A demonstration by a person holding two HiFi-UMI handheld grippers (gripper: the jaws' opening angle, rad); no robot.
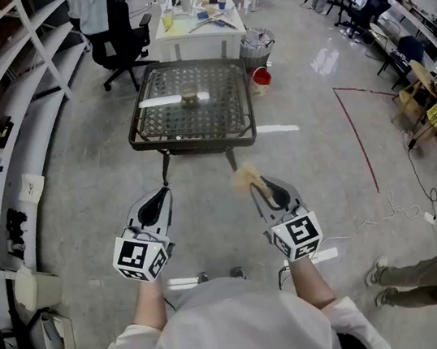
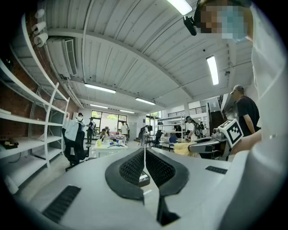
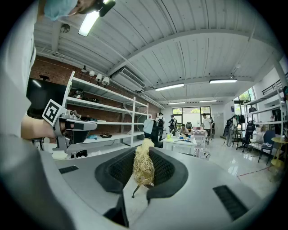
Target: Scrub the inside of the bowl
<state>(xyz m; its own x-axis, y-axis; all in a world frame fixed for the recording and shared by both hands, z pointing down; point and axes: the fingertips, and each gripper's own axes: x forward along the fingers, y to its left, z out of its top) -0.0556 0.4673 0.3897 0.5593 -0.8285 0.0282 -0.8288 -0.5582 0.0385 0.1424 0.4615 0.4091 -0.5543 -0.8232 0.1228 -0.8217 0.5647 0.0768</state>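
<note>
A small bowl (image 1: 189, 97) stands on a dark mesh table (image 1: 163, 133), well ahead of both grippers. Held low over the floor in the head view, my left gripper (image 1: 159, 197) has its jaws shut with nothing between them; they meet edge to edge in the left gripper view (image 2: 144, 152). My right gripper (image 1: 258, 188) is shut on a straw-coloured fibre scrubber (image 1: 244, 177), which pokes up from between the black pads (image 3: 162, 168) in the right gripper view. Both grippers are held level, about a step short of the table. The bowl does not show in either gripper view.
Behind the mesh table are a cluttered white table (image 1: 199, 25), a black office chair (image 1: 115, 30), a bin (image 1: 257, 43) and a red bucket (image 1: 261, 77). White shelving (image 1: 7, 137) lines the left. A red line (image 1: 358, 135) and cables mark the floor; someone's legs (image 1: 415, 274) are at the right.
</note>
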